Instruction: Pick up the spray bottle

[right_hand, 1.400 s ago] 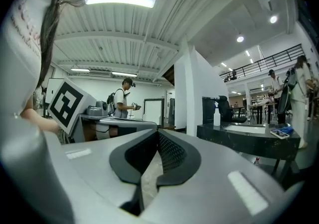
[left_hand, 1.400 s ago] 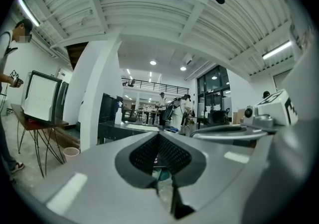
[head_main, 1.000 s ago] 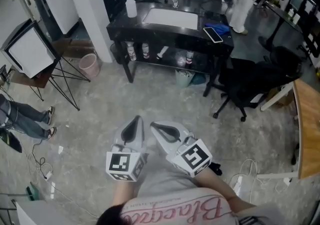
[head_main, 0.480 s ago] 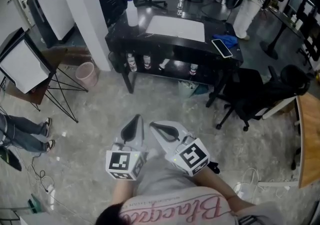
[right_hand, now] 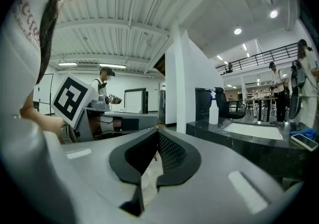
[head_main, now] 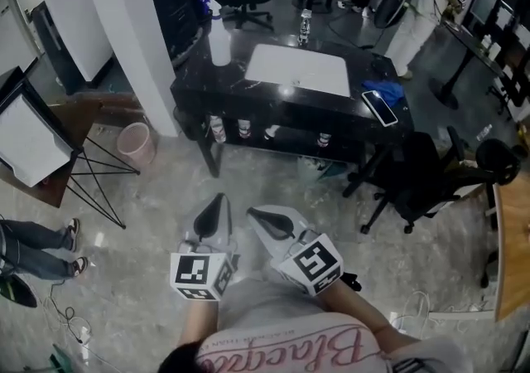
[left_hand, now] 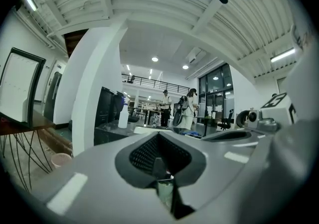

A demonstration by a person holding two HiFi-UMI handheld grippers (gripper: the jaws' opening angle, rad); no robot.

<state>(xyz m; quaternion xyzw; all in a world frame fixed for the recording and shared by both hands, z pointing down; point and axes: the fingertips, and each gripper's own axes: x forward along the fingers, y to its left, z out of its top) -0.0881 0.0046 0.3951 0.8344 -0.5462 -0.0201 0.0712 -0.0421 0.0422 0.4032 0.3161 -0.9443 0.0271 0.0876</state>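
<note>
The left gripper (head_main: 219, 201) has its jaws pressed together with nothing between them. The right gripper (head_main: 255, 214) appears closed and empty too, though its own view shows only a sliver of floor through the gap below the pads, so that reading is less sure. Both are held side by side, close to the person's body and pointing roughly level toward the black counter (head_main: 248, 98), which stands well apart from them across bare floor. The spray bottle (head_main: 219, 41) stands upright at the counter's far left corner, just beside a white sheet (head_main: 300, 70) and clear of the phone (head_main: 379, 106) at the other end. The step in hand looks to be the approach, with no grasp begun. The next move calls for closing the distance, opening one gripper's jaws wide enough for the bottle's body, and bringing them in level around it, probably below the trigger head.
</note>
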